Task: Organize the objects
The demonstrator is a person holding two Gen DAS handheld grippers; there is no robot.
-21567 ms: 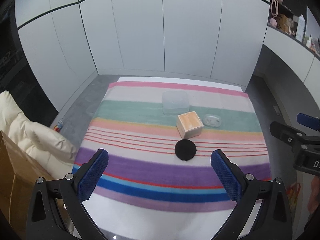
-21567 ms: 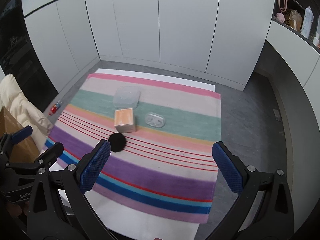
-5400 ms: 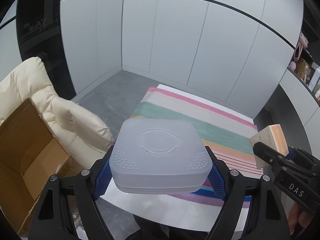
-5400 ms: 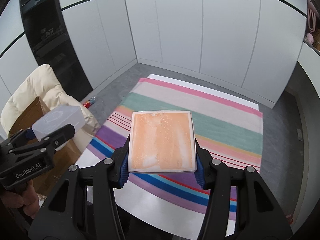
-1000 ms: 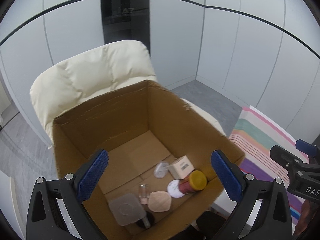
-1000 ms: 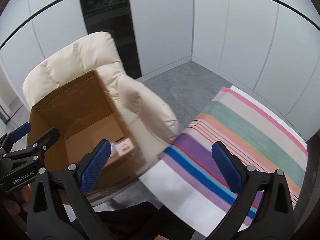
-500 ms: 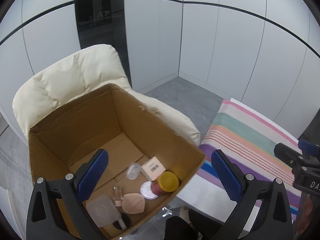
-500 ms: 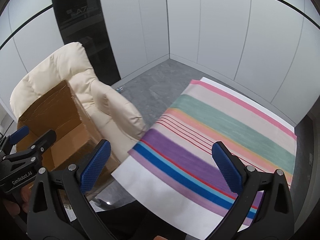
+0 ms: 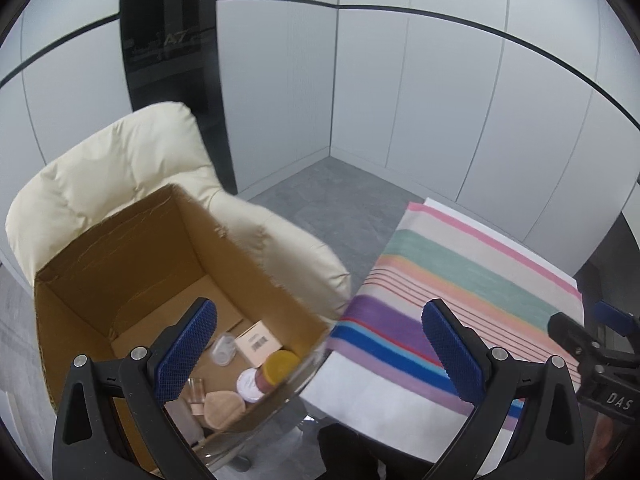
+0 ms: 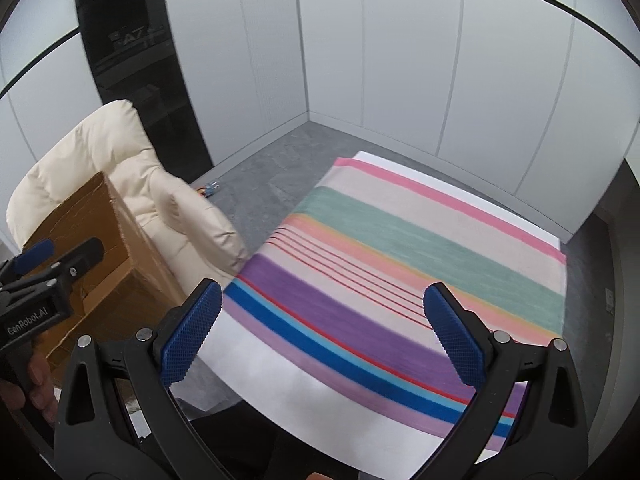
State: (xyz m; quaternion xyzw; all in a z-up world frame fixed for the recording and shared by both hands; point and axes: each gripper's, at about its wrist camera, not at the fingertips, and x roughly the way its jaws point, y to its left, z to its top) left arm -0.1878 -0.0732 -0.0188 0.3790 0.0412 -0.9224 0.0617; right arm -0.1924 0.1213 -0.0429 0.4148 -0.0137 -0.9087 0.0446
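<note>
Left gripper (image 9: 320,354) jaws apart, empty; cardboard box (image 9: 120,264) lower left of frame, behind its left finger. Right gripper (image 10: 322,336) also apart, empty, over striped cloth (image 10: 400,248)

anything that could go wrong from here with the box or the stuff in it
The cardboard box sits on the cream chair, a soft seat, so a bump from the open left gripper could tip it. Inside, the yellow-capped bottle lies loose by a small clear cup; further drops may knock them. Both grippers are empty.

one box (image 9: 120,248), one chair (image 9: 100,172), two grippers (image 9: 320,350)
</note>
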